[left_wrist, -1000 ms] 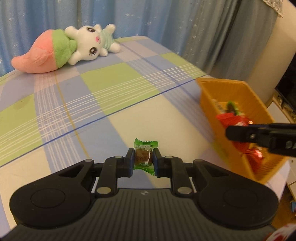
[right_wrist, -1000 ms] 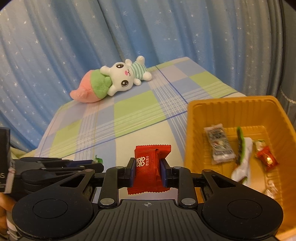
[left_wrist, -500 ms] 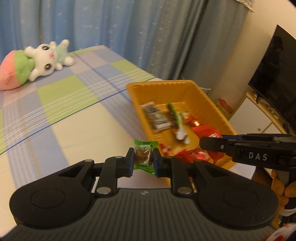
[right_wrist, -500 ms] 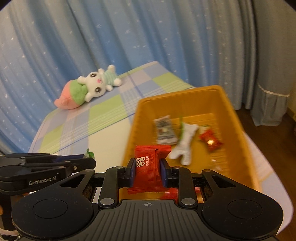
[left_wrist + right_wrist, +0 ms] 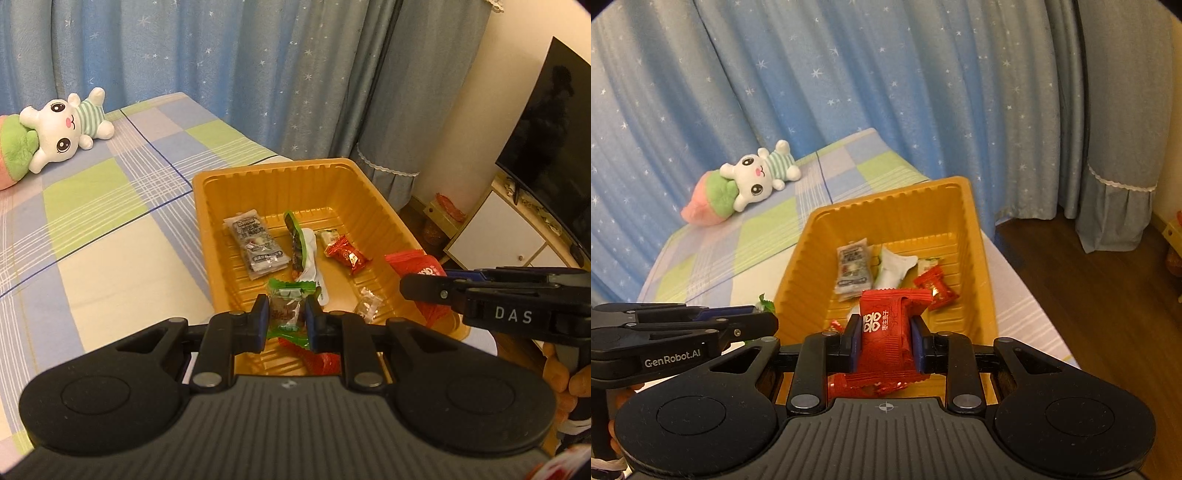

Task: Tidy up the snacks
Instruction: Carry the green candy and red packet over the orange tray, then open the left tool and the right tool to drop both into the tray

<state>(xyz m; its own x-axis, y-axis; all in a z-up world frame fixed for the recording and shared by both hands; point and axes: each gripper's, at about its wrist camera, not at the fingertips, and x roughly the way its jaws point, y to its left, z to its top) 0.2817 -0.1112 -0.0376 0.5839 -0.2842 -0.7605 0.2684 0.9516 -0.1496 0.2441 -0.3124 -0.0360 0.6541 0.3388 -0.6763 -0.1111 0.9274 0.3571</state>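
Note:
An orange plastic tray (image 5: 332, 184) (image 5: 886, 218) sits on the checked bedspread and holds several wrapped snacks. My left gripper (image 5: 284, 315) is shut on a green-wrapped candy (image 5: 290, 308) and holds it over the tray's near end. My right gripper (image 5: 884, 338) is shut on a red snack packet (image 5: 890, 325) above the tray's near end. The right gripper with its red packet (image 5: 417, 264) also shows at the right in the left wrist view. The left gripper (image 5: 764, 321) also shows at the left in the right wrist view, beside the tray's left wall.
A plush rabbit (image 5: 62, 129) (image 5: 753, 181) lies at the far end of the bed by the blue curtains (image 5: 849, 74). A TV (image 5: 546, 147) on a white cabinet (image 5: 495, 229) stands to the right. Wooden floor (image 5: 1089, 277) lies beyond the bed's right edge.
Both grippers have swung from the bedspread toward the tray and now hold their snacks over its near end. Both grips are unchanged.

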